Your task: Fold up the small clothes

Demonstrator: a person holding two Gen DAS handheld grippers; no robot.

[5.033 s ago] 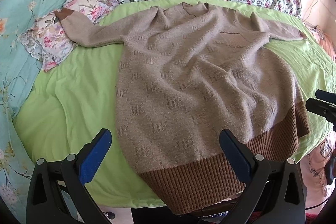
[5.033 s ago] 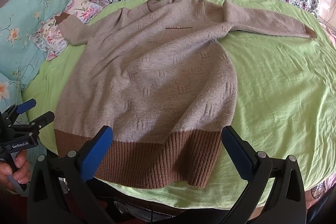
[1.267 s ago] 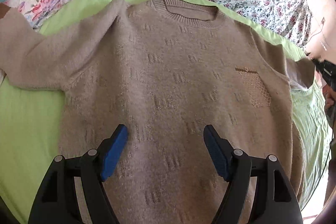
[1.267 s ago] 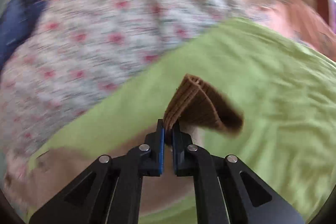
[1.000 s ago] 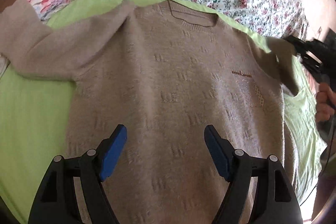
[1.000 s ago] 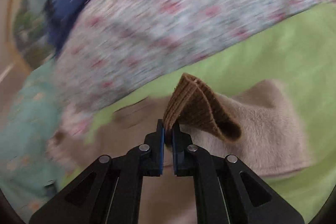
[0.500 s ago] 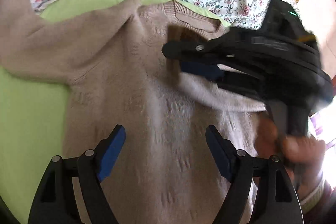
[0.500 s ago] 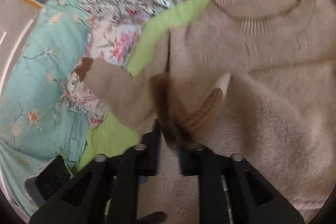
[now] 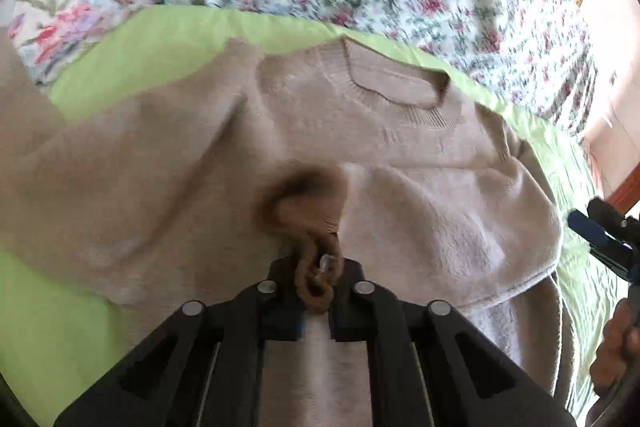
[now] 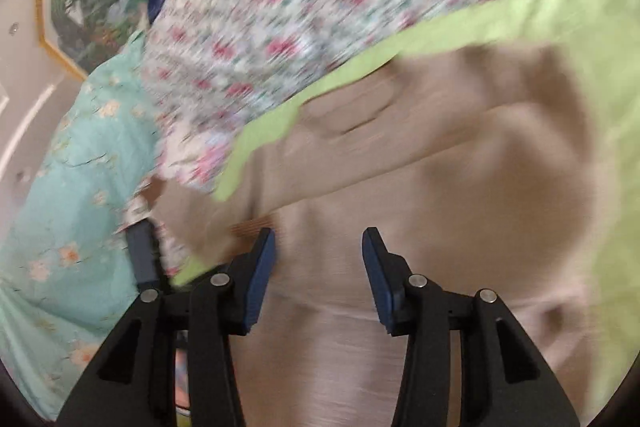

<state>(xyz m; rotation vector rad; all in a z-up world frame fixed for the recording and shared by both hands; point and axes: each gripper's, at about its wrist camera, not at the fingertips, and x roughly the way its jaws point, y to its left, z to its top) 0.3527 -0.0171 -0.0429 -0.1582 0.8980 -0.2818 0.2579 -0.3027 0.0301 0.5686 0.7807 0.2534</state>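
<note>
Handed over since half a second ago, the brown cuff (image 9: 310, 211) now sits pinched in the left tool (image 9: 316, 291); the right tool (image 10: 318, 267), just opening, is empty. Sweater (image 9: 400, 163) lies on the bed (image 9: 60, 307): soft, limp, light; ribbed cuffs and hem grip best.

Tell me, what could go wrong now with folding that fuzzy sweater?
1. The left gripper pinches only the dark brown ribbed cuff of the fuzzy beige knit sweater. A hard pull might slip it free or drag the sweater crooked.
2. The sleeve folded over the chest looks puffy, so the fold may turn out lumpy.
3. The right gripper is open over the sweater and blurred. It could snag the knit.
</note>
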